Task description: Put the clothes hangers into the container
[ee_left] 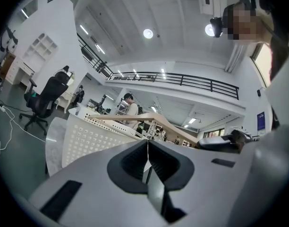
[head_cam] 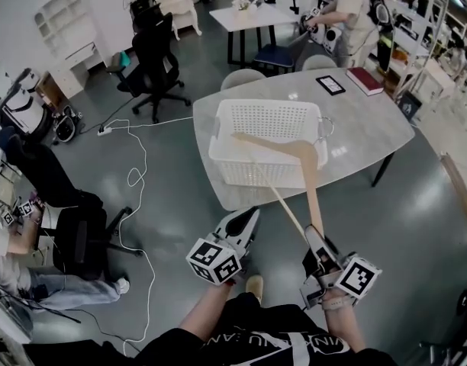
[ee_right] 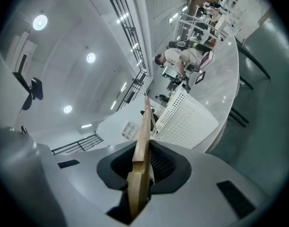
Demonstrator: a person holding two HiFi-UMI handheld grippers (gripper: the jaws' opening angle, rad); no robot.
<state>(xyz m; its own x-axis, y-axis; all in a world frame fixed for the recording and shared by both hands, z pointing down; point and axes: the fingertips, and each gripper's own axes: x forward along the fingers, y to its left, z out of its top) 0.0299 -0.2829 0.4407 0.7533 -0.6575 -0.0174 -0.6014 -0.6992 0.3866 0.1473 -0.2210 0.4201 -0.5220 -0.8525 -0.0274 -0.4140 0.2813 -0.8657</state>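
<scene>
A wooden clothes hanger (head_cam: 308, 175) hung partly over a white perforated basket (head_cam: 249, 170) on a grey desk (head_cam: 363, 120). One arm of the hanger was clamped in the right claw (head_cam: 314, 233), out past the desk's near edge. The hanger's far shoulder reached across the basket's near rim and over its opening; whether it touched the rim could not be told.

The right gripper view showed the right claw (ee_right: 143, 164) clenched on the flat end of the hanger (ee_right: 143, 136), with the wood standing on edge between the pads. The basket (ee_right: 187, 117) and the desk (ee_right: 229, 79) lay beyond it.

The left claw (head_cam: 249, 216) hovered near the desk's near edge, left of the hanger. In the left gripper view, the left claw (ee_left: 147, 148) was pressed together on nothing. The basket (ee_left: 88, 136) and the hanger (ee_left: 124, 117) stood ahead of it.

A red book (head_cam: 365, 80) and a dark tablet (head_cam: 330, 85) lay at the desk's far right. A black office chair (head_cam: 153, 59) stood on the floor to the far left, and a white cable (head_cam: 134, 174) trailed nearer.
</scene>
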